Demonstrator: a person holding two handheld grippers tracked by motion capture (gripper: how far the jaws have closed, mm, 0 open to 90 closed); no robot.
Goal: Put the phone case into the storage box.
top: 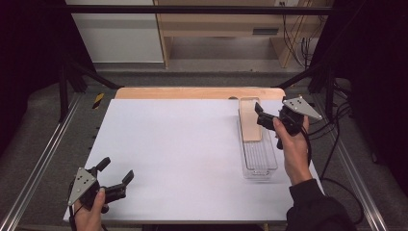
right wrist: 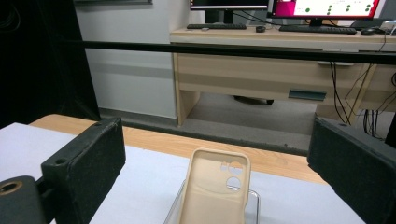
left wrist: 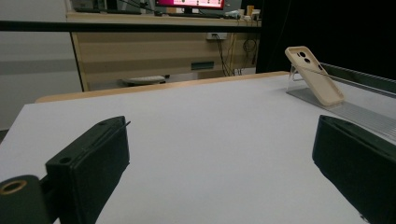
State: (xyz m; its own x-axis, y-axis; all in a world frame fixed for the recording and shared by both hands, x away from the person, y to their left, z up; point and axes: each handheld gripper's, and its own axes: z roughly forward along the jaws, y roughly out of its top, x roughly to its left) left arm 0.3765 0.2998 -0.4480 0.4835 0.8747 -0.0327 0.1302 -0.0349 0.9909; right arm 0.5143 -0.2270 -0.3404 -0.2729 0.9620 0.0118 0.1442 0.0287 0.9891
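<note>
Above the white table point(top: 183, 154), the high view is showing a person working two hand-held grippers. The right gripper point(top: 262, 117) is hovering with its jaws spread just beside a beige phone case point(top: 250, 122), which is leaning in the far end of a clear plastic tray point(top: 260, 166) near the table's right edge. The left gripper point(top: 115, 171) is waiting at the near left corner, well apart from the tray, jaws likewise spread and holding nothing.

Along the left gripper view, the two black jaws are standing wide open over bare tabletop, and the phone case point(left wrist: 314, 74) is tilting against the tray's clear end wall point(left wrist: 293, 77) far off at the right.

Through the right gripper view, the open jaws are framing the phone case point(right wrist: 215, 189) from either side, its hollow inner face and camera cut-outs turned toward the lens, with the tray's rim point(right wrist: 256, 205) beside it.

Judging from this, the risk is lying in the lean: a jaw nudging the case before both pads close could be tipping it flat into the tray, or an off-centre pinch could be letting the smooth shell slip and drag the light tray along.
</note>
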